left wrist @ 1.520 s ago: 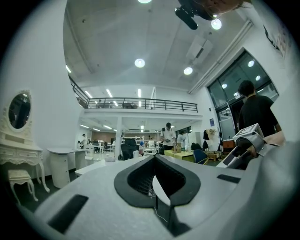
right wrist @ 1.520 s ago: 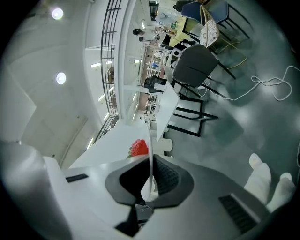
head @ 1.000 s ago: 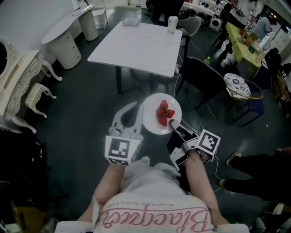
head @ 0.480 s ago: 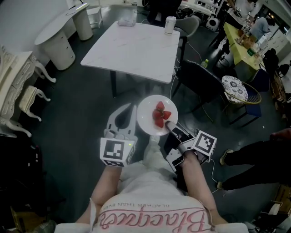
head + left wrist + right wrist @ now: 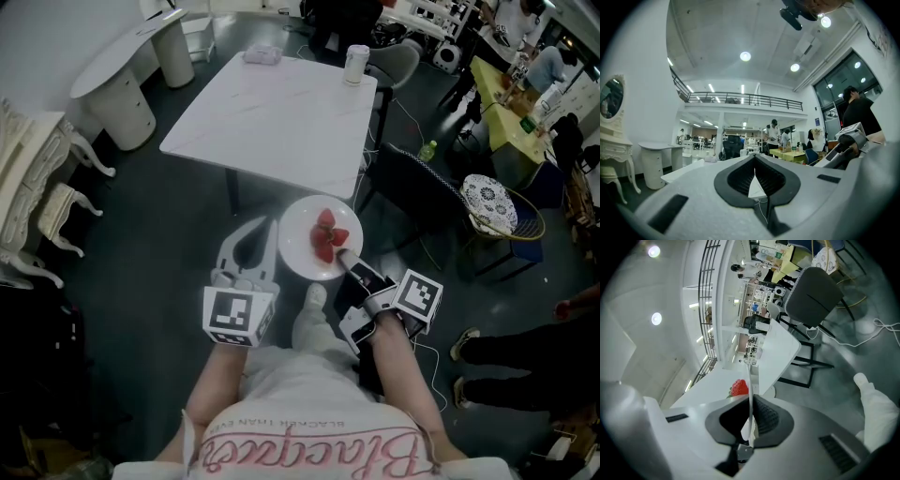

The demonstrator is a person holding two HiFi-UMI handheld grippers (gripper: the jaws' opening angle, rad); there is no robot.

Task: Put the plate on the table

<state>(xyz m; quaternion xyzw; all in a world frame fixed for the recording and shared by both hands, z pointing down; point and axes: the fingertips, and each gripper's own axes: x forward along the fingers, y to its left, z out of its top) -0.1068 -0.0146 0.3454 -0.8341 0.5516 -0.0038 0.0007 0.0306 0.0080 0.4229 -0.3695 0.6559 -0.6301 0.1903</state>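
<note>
Closest in, the left gripper [image 5: 262, 230] hangs clenched on nothing; its own view shows the jaws met with no thing between them. Beside it the right gripper [image 5: 346, 261] is clamped on the near rim of the white plate [image 5: 305, 246]. Seen along the jaws in the right gripper view, that rim [image 5: 749, 383] runs edge-on through the pads. The plate is in the air over the dark floor, just short of the near edge of the white table [image 5: 272, 112], not yet on it.

The step in hand looks to be the carry to the tabletop. Since only one edge is pinched, the plate acts as a lever, so the wrist should stay level and the move slow, or the load may slide. I would bring it in above the table's edge, not at it, and lower it onto the bare middle of the top. The jaws should part only once the base sits flat.

The plate holds cut strawberries [image 5: 328, 234], a small red cluster near its centre, one showing just past the jaws [image 5: 739, 387]. At the table's far edge stands a can [image 5: 355, 54], contents hidden, and a small pale pack [image 5: 262, 56] lies well apart from it. A green bottle [image 5: 427, 150] lies on the floor by the black chair [image 5: 422, 173].
</note>
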